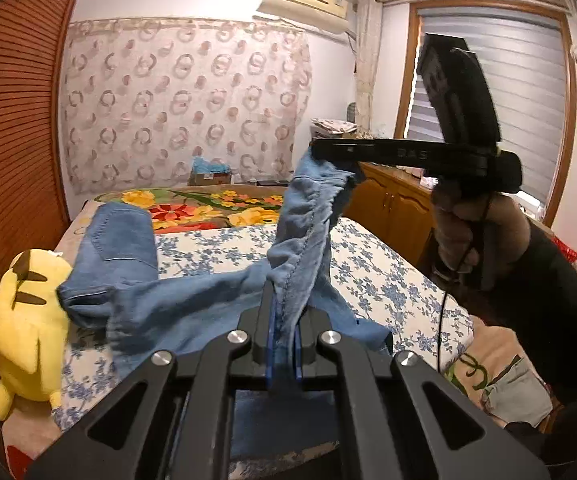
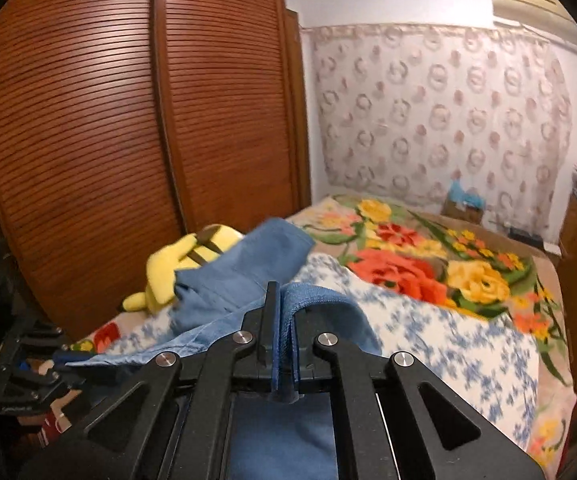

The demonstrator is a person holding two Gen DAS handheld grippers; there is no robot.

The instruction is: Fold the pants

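Note:
Blue denim pants (image 1: 192,304) hang partly lifted over the bed, with one leg trailing away to the far left. My left gripper (image 1: 286,320) is shut on a bunched seam edge of the cloth, at the bottom centre of the left wrist view. A hand holds my right gripper (image 1: 315,148) higher up on the right, and its tips pinch the gathered waistband. In the right wrist view the right gripper (image 2: 284,316) is shut on a folded blue edge of the pants (image 2: 248,264), which drape down to the left.
The bed carries a blue-flowered white quilt (image 1: 388,276) and a bright floral blanket (image 1: 208,208) behind it. A yellow plush toy (image 1: 24,320) lies at the bed's left edge beside the slatted wooden wardrobe (image 2: 88,140). A wooden cabinet (image 1: 392,200) stands on the right.

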